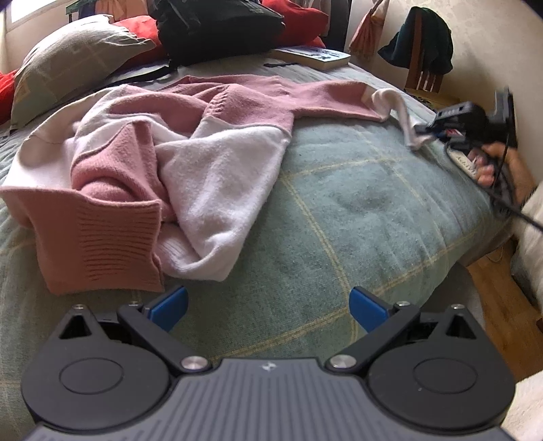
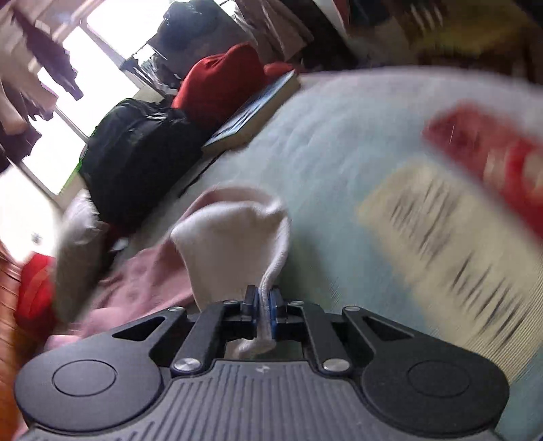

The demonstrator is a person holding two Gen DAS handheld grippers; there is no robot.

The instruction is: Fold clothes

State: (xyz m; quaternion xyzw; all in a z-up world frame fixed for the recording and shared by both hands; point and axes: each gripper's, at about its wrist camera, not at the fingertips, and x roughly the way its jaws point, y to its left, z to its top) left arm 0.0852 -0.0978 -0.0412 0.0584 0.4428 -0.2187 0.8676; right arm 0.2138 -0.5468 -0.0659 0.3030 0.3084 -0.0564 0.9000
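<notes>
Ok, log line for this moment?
right tool: shut on sleeve cuff | left tool: open, empty | sweater: crumpled on bed

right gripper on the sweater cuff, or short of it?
Touching. The right wrist view shows the right gripper shut on the white cuff of the sweater, fabric pinched between the blue pads.

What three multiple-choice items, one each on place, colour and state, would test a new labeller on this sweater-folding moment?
1. Where does the book lie?
A. on the floor
B. on the bed, beside the black bag
C. on the chair

2. What colours is the sweater?
A. pink and white
B. all red
C. green and yellow

3. How is the right gripper?
A. open, empty
B. shut on the book
C. shut on the sweater's white cuff

Answers: 1 B, it rests on the blanket near the bag. 2 A, pink and white panels show. 3 C, white knit is pinched between its pads, while the left gripper is open.
</notes>
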